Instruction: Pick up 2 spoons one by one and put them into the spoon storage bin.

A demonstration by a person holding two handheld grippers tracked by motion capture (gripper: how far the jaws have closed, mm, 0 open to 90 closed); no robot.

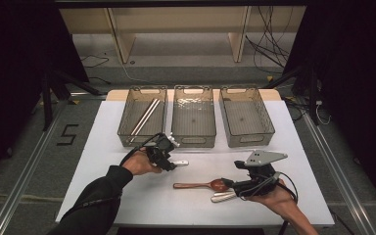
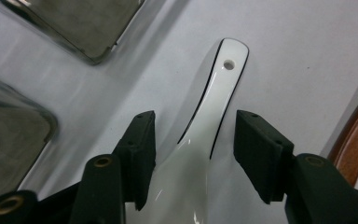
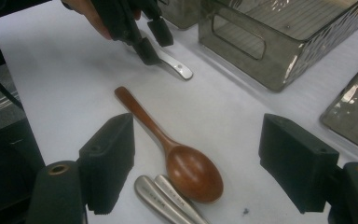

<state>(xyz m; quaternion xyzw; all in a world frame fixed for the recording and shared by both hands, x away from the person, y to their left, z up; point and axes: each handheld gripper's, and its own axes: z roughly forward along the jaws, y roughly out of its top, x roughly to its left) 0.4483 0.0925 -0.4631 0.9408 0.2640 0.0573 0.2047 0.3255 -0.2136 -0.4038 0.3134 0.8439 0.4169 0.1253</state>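
Lying flat on the white bench [image 1: 127,196], just left of centre in the high view: a white spoon [image 2: 205,130], handle tip poking out to the right. Straddling its handle with the left gripper [image 2: 195,140], jaws released, gaps showing on both sides, pads not pressing. Hovering at lower right with the right gripper [image 3: 196,163], jaws spread wide over a wooden spoon [image 3: 177,154] and two metal handles [image 3: 168,198], gripping nothing.
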